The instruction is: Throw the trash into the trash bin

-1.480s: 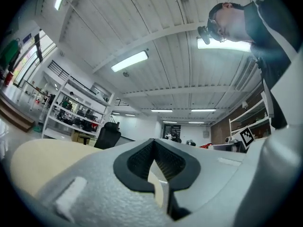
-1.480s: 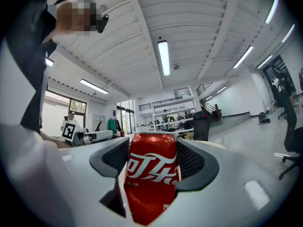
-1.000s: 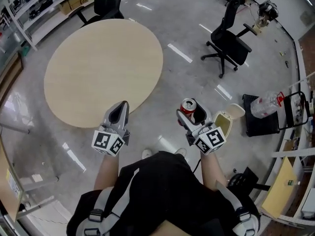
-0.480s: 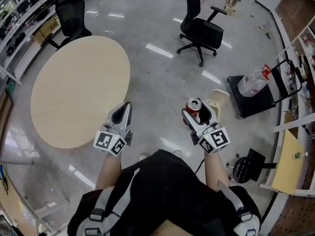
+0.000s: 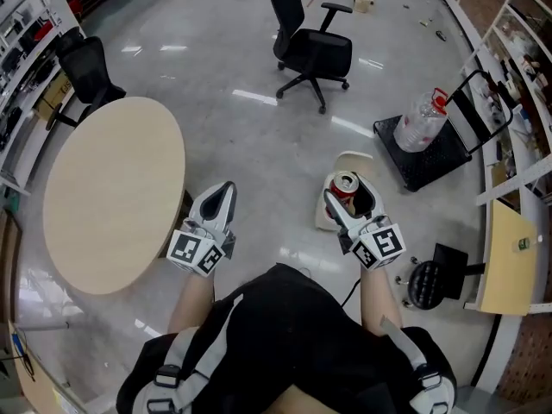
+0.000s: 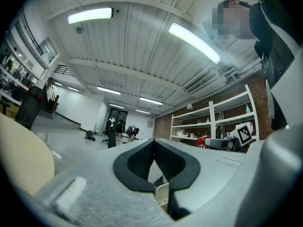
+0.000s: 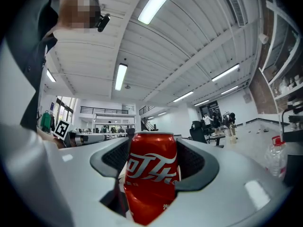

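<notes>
Red can (image 5: 345,183) stands upright, clamped between the wide-set jaws of the right gripper (image 5: 348,197). Over the last second the cream trash bin (image 5: 327,216) has swung from right of the can to directly behind it in head view. Left gripper (image 5: 222,198), left of the bin, has its jaws together and empty. Judgement: the carry is nearly done and release comes next.

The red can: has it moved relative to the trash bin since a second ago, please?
Yes. The red can, in the right gripper, was left of the trash bin; now it lies over it in the head view.
</notes>
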Motion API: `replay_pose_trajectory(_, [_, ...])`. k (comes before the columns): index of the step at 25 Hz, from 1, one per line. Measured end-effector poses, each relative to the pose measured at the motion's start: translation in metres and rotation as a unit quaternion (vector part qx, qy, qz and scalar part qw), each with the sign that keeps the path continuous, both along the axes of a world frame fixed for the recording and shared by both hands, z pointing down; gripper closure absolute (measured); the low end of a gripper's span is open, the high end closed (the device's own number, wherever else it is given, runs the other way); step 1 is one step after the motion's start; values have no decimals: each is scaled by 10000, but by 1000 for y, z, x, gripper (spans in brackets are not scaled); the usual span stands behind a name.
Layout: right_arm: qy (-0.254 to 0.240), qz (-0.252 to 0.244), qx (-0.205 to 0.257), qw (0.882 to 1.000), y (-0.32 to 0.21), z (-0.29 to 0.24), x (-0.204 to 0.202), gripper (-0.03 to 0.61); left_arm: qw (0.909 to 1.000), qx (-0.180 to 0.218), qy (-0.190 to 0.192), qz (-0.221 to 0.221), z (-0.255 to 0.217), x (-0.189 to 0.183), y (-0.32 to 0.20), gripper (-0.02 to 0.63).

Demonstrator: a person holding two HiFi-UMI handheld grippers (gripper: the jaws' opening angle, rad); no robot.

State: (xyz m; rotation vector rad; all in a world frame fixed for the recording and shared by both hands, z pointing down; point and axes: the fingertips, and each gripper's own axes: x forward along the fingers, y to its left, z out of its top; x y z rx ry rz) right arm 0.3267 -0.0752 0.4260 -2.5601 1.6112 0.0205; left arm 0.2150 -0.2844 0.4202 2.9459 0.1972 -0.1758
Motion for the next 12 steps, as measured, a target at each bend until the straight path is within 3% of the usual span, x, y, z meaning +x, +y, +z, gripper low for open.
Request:
replay_pose_trajectory(7, [-167,824,90,9964,109,5,35,267,9977,-11,-28,671,-1,70,86,613])
replay_pose_trajectory(12, [-311,1236,40,9918,174,22,45,265,9911,-86,-115,1323,18,106,163,614])
